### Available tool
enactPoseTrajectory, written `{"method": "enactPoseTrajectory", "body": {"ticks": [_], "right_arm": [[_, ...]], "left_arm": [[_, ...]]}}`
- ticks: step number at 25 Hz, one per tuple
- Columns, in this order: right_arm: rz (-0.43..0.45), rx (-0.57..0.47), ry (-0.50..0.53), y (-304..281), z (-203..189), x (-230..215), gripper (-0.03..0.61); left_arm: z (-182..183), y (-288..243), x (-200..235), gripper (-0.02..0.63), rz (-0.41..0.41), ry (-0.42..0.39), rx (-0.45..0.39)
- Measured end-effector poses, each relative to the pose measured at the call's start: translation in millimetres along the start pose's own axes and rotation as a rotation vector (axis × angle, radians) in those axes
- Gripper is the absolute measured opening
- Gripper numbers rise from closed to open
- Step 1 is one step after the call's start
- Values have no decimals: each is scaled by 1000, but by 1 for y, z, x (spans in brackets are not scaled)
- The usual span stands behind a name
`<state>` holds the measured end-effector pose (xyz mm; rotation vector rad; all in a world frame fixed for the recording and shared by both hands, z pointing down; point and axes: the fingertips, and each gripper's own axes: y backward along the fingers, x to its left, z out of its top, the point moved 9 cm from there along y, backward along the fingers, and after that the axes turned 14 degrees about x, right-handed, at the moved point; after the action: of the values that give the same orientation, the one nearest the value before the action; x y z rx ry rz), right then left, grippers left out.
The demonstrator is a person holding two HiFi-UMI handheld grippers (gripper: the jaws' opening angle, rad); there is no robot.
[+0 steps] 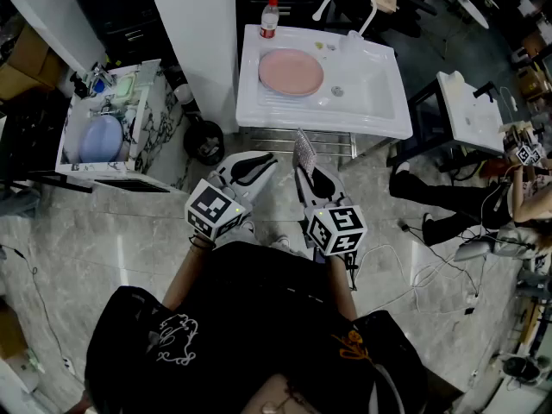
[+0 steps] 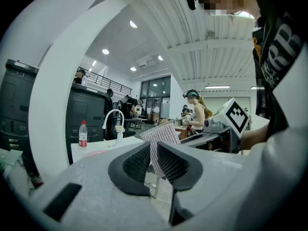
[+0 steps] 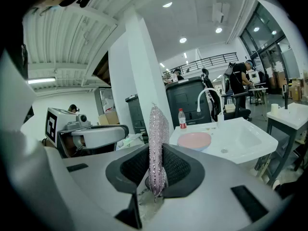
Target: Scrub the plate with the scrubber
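A large indoor hall, more lab or workshop than home. A freestanding white sink (image 1: 379, 115) on a metal frame, with a pink plate (image 1: 291, 72) in it, stands on a marble-tiled floor (image 1: 103, 240) strewn with cables (image 1: 431, 293). A second sink (image 1: 470, 115) stands nearby. The high ceiling has recessed lights (image 3: 183, 40). Farther back are a mezzanine railing (image 3: 211, 60) and glass doors (image 2: 156, 97). Another person (image 2: 195, 112) wears a head-mounted rig.

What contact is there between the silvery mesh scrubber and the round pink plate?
Apart: head view shows the scrubber, in the right gripper, well short of the plate.
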<state>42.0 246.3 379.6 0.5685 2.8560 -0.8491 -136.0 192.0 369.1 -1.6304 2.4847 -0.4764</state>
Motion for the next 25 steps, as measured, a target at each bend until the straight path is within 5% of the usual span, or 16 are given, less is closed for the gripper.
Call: {"method": "enactPoseTrajectory", "body": {"ticks": [25], "right_arm": [[-43,18,-57,-23,-6,13,66]], "left_arm": [[-16,2,32,49,-51,25,33]]}}
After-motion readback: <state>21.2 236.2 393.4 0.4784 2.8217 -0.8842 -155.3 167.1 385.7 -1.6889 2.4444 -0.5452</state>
